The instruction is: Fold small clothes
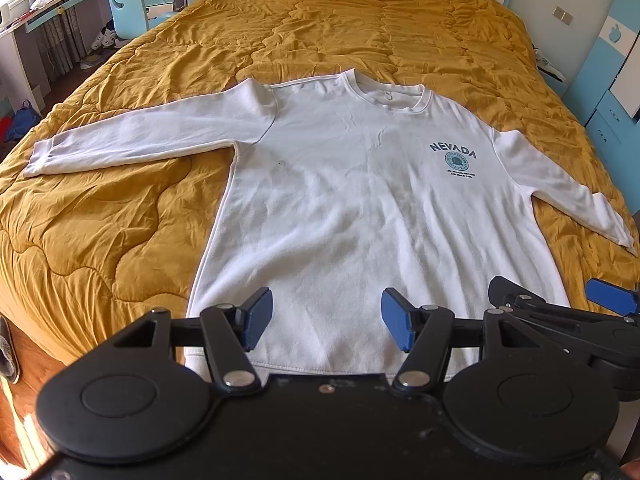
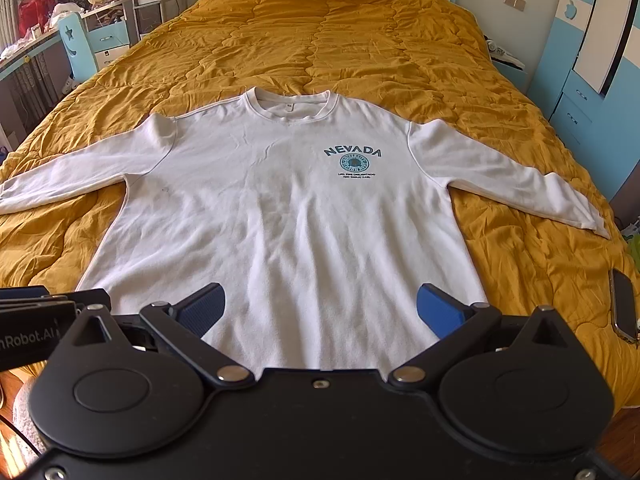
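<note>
A white long-sleeved sweatshirt (image 1: 340,200) with a teal "NEVADA" print lies flat and face up on a mustard quilt, both sleeves spread out; it also shows in the right wrist view (image 2: 288,208). My left gripper (image 1: 326,318) is open and empty, hovering above the hem near the bed's foot. My right gripper (image 2: 320,308) is open and empty, also above the hem. In the left wrist view the right gripper (image 1: 560,300) shows at the right, beside the left one.
The mustard quilt (image 2: 360,40) covers the whole bed. A phone (image 2: 624,304) lies on the quilt at the right edge. A blue chair (image 1: 128,4) and a cluttered desk stand to the left of the bed. Blue cabinets (image 2: 580,92) stand on the right.
</note>
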A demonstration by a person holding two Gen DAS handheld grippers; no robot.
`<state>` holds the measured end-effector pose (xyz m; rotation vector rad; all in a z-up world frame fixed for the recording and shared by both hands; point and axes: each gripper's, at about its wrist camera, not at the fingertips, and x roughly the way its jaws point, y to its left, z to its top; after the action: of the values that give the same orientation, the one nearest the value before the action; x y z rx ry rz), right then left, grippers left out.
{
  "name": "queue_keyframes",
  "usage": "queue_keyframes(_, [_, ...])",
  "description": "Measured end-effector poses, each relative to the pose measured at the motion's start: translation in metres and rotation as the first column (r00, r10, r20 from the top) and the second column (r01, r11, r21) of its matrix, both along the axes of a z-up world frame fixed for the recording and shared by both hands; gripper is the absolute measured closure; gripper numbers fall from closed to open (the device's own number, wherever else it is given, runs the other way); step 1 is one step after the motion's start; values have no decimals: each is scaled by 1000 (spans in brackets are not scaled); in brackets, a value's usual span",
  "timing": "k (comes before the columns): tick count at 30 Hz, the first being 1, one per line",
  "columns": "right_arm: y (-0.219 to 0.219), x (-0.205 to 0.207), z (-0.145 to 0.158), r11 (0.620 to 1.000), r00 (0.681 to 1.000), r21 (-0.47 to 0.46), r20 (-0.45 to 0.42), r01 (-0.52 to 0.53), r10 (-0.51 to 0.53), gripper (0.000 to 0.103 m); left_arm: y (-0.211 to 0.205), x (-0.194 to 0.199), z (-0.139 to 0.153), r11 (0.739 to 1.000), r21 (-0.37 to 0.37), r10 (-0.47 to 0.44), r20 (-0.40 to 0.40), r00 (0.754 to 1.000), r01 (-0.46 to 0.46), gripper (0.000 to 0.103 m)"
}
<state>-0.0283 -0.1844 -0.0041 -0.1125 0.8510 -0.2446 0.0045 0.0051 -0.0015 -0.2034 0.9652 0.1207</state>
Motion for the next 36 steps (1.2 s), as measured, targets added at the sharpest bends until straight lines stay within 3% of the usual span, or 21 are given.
queue_keyframes(36, [6, 5, -3, 1000, 1000, -8, -15, -9, 9, 0, 5, 6, -7, 1000, -5, 11, -24, 1000, -11, 39])
